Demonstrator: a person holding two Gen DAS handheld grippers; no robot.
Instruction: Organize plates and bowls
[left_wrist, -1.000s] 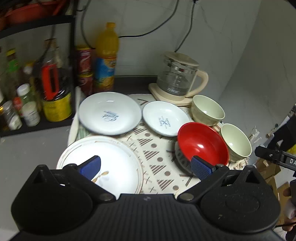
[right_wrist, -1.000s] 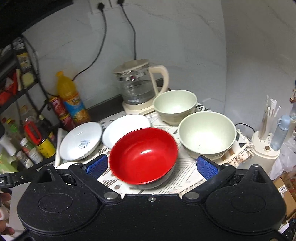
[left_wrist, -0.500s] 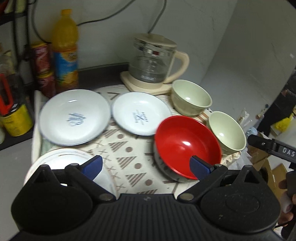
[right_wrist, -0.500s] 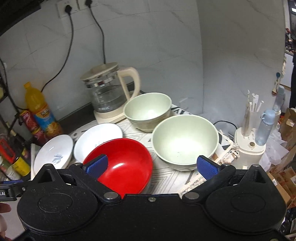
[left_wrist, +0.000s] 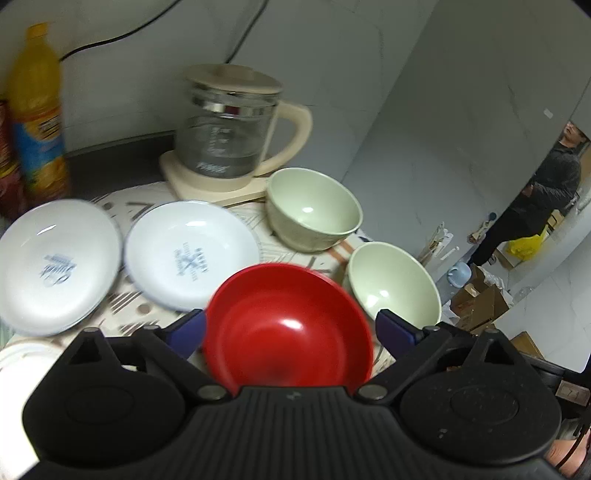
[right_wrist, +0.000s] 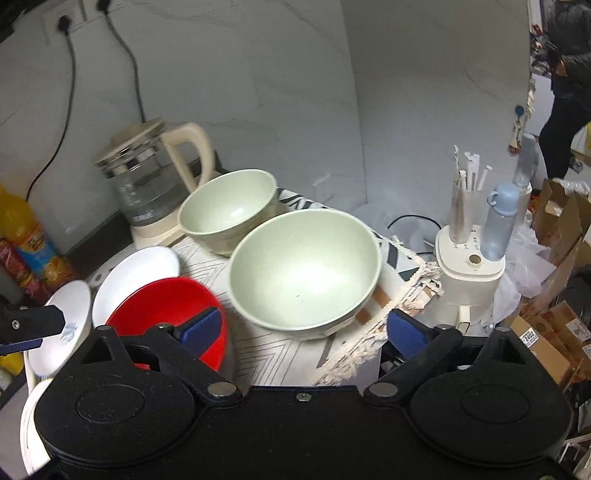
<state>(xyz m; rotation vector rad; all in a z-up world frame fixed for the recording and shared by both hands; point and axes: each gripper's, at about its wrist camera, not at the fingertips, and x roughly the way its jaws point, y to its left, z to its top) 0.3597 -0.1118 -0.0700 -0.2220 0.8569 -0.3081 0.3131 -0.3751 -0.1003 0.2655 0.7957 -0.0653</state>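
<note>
Both grippers wide open, nothing held, so this reads as the approach step before any pickup. Left gripper (left_wrist: 288, 328) hangs over the red bowl (left_wrist: 288, 328), blue pads on either side of it but apart from the rim; can't tell how high above it. Right gripper (right_wrist: 301, 328) faces the near green bowl (right_wrist: 304, 267), which sits at the fringed edge of the patterned mat (right_wrist: 266, 350), its pads also clear of the rim. Far green bowl (right_wrist: 229, 208) is just behind it, next to the glass kettle (right_wrist: 147, 184). Two white plates (left_wrist: 192, 254) (left_wrist: 55, 266) lie side by side left of the bowls, a larger plate (right_wrist: 31, 424) at the near left corner. Nothing stacked yet, task looks barely begun. My guess: bowls get nested first, plates after. Next move needs one pad inside a bowl's wall and one outside, then close on the rim; straddling the whole bowl may not work, it looks about as wide as the opening. Watch the near green bowl, a nudge could push it off the mat edge
</note>
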